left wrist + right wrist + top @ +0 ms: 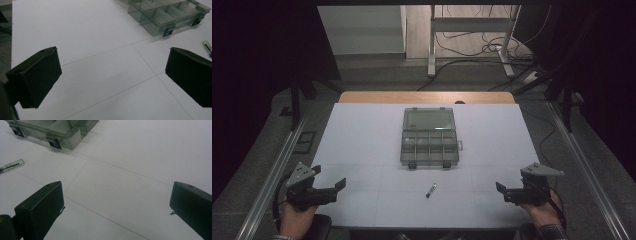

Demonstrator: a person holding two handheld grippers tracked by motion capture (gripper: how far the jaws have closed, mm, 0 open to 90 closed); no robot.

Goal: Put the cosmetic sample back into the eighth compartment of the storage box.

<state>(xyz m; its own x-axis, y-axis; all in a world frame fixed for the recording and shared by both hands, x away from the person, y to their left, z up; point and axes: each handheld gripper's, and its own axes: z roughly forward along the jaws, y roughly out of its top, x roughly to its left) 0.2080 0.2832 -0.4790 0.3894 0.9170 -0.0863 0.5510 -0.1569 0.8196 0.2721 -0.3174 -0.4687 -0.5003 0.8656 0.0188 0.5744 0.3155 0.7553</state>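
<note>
Table (pixel 362 150): white sheet ruled with thin grid lines, bare wood strip at far edge | clear compartment box (pixel 429 137): mid-table, nearer the far edge, lid shut, latches toward the near edge | small pen-like tool (pixel 431 190): flat near the middle of the near edge, apart from box

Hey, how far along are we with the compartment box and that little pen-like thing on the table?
Nothing looks done yet. The small pen-like item lies on the white table, apart from the clear compartment box, which sits shut with both front latches down. Nothing is in hand: the left hand-held gripper and right hand-held gripper are open and empty at the near corners. Whatever handling of the item and box is intended is left.
</note>
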